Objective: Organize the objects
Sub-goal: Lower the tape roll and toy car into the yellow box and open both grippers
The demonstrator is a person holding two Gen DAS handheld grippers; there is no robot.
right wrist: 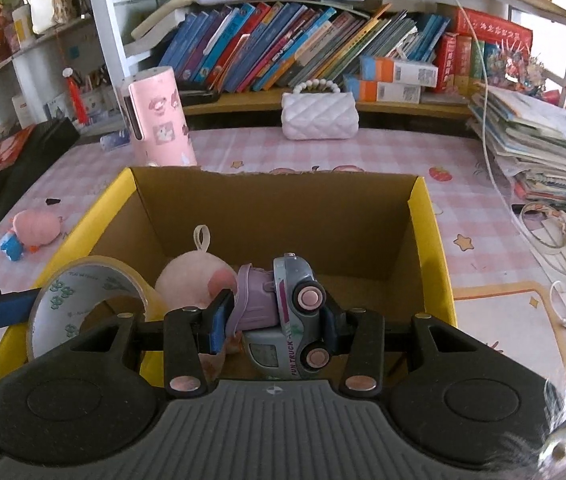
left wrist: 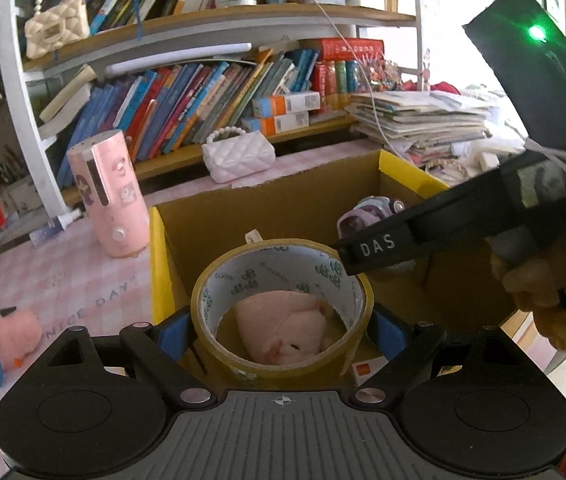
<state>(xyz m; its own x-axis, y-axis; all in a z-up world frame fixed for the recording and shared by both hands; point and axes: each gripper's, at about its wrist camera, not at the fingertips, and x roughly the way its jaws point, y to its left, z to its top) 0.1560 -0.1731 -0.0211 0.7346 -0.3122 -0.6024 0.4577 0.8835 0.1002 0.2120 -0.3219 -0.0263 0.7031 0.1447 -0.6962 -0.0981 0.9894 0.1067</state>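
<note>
My left gripper (left wrist: pixel 281 330) is shut on a roll of brown packing tape (left wrist: pixel 283 264), held over the open cardboard box with yellow flaps (left wrist: pixel 159 264). A pink plush ball (left wrist: pixel 283 326) lies in the box and shows through the roll. My right gripper (right wrist: pixel 273 322) is shut on a purple and grey toy truck (right wrist: pixel 283 304) over the same box (right wrist: pixel 427 240), beside the tape roll (right wrist: pixel 79 292) and the pink plush ball (right wrist: pixel 191 280). The right gripper's body (left wrist: pixel 463 224) crosses the left wrist view.
On the pink checked tablecloth stand a pink cylinder device (right wrist: pixel 159 116), a white quilted purse (right wrist: pixel 319 114) and a small pink plush pig (right wrist: pixel 31 232). A bookshelf (right wrist: pixel 283 52) lines the back. A paper stack (right wrist: pixel 539 140) and cables (right wrist: pixel 551 240) lie right.
</note>
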